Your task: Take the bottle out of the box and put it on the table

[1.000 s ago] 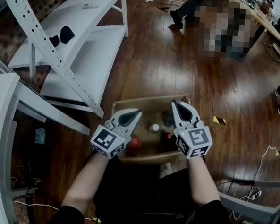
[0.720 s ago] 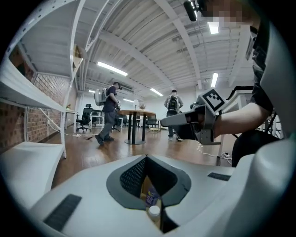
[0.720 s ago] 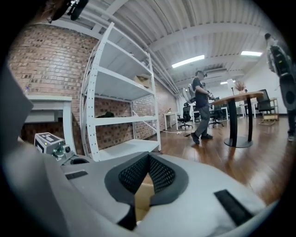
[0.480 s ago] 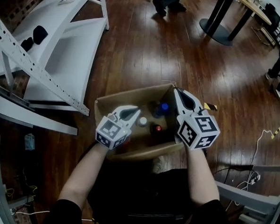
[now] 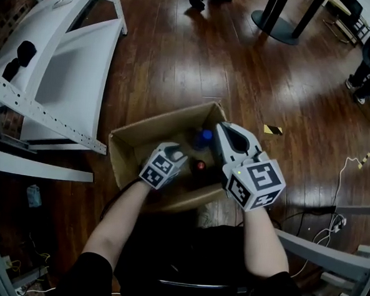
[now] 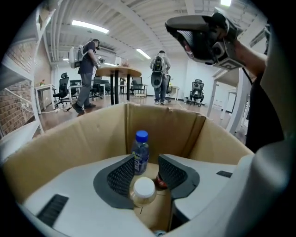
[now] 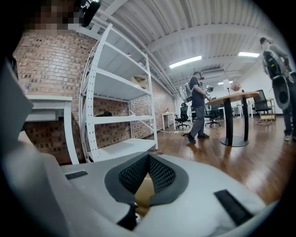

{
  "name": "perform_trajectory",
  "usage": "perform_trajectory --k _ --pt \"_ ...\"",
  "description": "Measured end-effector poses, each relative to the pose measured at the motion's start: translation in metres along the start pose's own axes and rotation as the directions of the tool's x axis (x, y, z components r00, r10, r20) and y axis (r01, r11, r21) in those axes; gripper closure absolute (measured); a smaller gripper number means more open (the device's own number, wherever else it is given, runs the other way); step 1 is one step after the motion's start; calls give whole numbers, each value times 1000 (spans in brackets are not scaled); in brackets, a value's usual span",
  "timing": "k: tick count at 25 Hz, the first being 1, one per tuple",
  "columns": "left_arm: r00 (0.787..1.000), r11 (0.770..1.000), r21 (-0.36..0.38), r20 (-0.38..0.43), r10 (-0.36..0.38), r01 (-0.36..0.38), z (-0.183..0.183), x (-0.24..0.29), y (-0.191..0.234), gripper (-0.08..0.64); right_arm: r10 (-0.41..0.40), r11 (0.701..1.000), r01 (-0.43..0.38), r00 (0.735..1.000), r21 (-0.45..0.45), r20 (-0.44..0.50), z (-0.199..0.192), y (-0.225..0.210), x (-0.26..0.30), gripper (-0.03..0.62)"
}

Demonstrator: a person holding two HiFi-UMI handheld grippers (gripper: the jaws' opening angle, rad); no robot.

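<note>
An open cardboard box [image 5: 125,148] stands on the wood floor with several bottles upright in it. My left gripper [image 5: 177,156] has its tips down inside the box. Its jaws are opening, and a white-capped bottle [image 6: 144,189] stands between them, with the pads [image 6: 121,176] not pressing on it. Behind it stand a blue-capped bottle [image 6: 140,151] [image 5: 203,138] and a red-capped bottle [image 6: 160,181] [image 5: 200,166]. My right gripper [image 5: 227,135] [image 7: 148,157] hovers shut over the box's right side with nothing in it. It also shows in the left gripper view as the right gripper [image 6: 203,34], top right.
White metal shelving [image 5: 65,62] stands to the left of the box. A round table base [image 5: 280,25] and people's feet are further off on the floor. Yellow-black tape [image 5: 273,129] and cables [image 5: 345,179] lie to the right. A white frame [image 5: 328,259] is near my right side.
My left gripper has sunk into the box and its jaws have parted around the white-capped bottle. The right gripper has shifted a little over the box's right side.
</note>
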State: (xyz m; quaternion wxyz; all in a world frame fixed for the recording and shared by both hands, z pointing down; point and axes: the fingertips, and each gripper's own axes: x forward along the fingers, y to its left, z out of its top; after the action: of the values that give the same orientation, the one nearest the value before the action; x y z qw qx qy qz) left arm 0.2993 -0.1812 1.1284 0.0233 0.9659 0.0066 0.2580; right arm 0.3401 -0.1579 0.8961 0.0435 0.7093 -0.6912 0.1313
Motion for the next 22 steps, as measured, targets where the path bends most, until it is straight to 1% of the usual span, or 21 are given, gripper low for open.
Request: perform_trajectory --k 3,4,5,6,7,10,12,14,16,20,22 --pt "998 1000 3 -67 16 -16 -23 16 5 392 14 999 -15 1000 30 19 1 -1 -3 591" --pt "995 1000 14 -100 13 -11 -32 21 4 372 18 999 -19 1000 41 23 0 -2 -6 591" --pt "991 1000 29 -133 4 -1 -39 27 3 367 18 999 -19 1000 50 23 -1 -3 -9 591" --pt "986 999 47 -164 -5 13 -44 32 1 336 16 998 -17 1000 54 19 -2 -4 -11 591" --pt "981 998 63 -194 -13 26 -50 36 0 320 14 999 -15 1000 52 14 -4 -5 -14 591" --pt "960 996 77 -281 -21 45 -69 46 2 318 15 1000 -15 1000 26 1 -8 -4 -19 591" --pt "944 996 75 -328 -19 47 -82 49 5 318 9 1000 -9 1000 30 4 -9 -6 -22 591" --pt "936 995 84 -352 -13 45 -88 52 5 318 3 999 -4 1000 37 9 -9 -8 -24 591" --pt "933 995 91 -360 -4 39 -90 54 5 322 2 999 -2 1000 36 10 -9 -9 -26 591" --pt "936 997 72 -351 5 22 -86 56 6 335 0 999 0 1000 40 1 -11 -11 -30 591" --pt "942 998 66 -335 16 7 -79 53 8 352 2 999 -2 1000 38 -3 -12 -11 -31 591"
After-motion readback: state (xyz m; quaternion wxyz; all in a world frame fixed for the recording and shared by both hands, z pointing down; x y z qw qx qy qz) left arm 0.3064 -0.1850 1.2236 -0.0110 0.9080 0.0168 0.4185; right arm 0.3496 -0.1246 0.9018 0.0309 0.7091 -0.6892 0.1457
